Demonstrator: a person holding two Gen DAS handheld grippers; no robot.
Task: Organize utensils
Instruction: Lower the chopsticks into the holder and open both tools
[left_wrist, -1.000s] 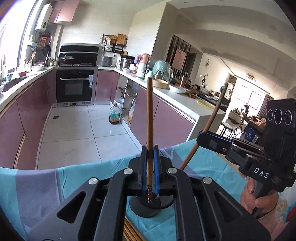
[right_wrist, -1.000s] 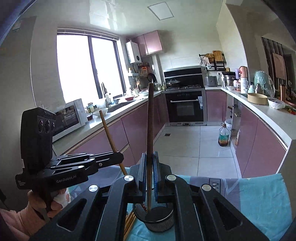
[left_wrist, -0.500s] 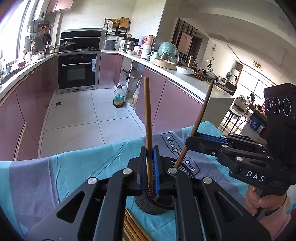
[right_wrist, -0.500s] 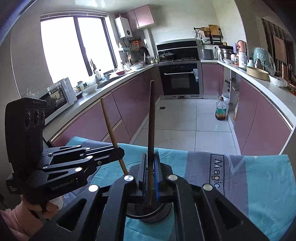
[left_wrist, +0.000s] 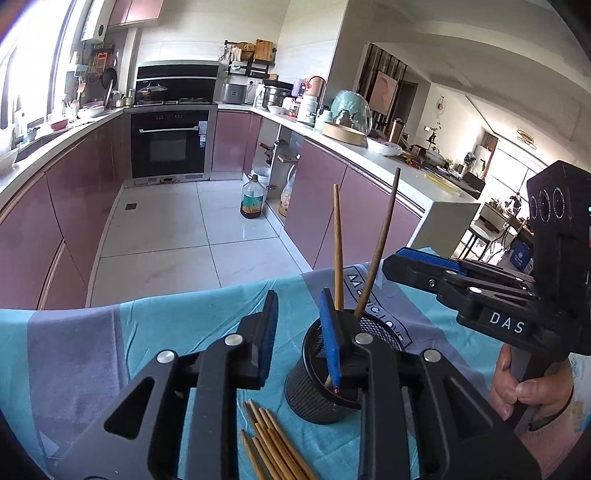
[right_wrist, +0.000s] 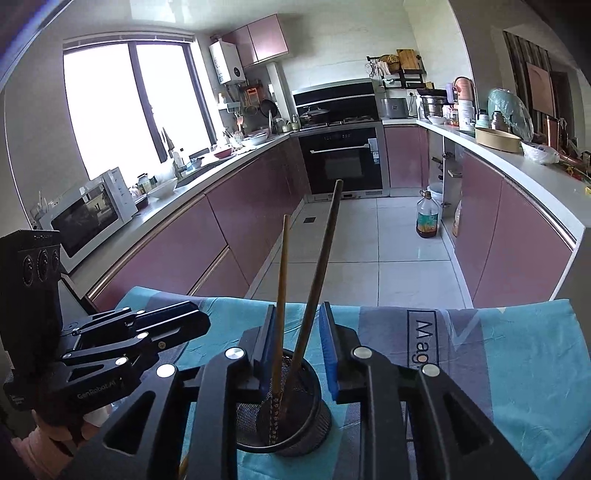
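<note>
Two chopsticks are seen standing in the mesh cup (left_wrist: 332, 373), which sits on the blue cloth (left_wrist: 166, 332) near the table's far edge; beyond that edge the floor drops away, with open tile between the cabinet runs.

Light chopstick (left_wrist: 337, 236): long axis near vertical, tip down in the cup, top leaning slightly left in the right wrist view. Dark chopstick (left_wrist: 380, 243): tilted more, top leaning right and away. Lower ends meet in the cup, tops are spread apart.

Left gripper (left_wrist: 299, 332): jaws have just been opening and are now released, nothing pressed between them. Its right finger hangs over the cup's rim; the light chopstick rises just behind it.

Right gripper (right_wrist: 297, 347): jaws have likewise just been opening and stand apart. Both chopsticks pass up through the gap; contact with the left pad cannot be told, no squeeze is seen.

Loose chopsticks (left_wrist: 273, 443) lie flat on the cloth just left of the cup, pointing diagonally toward the near edge. Room is left on the cloth to the left; the two grippers are crowded close over the cup.
</note>
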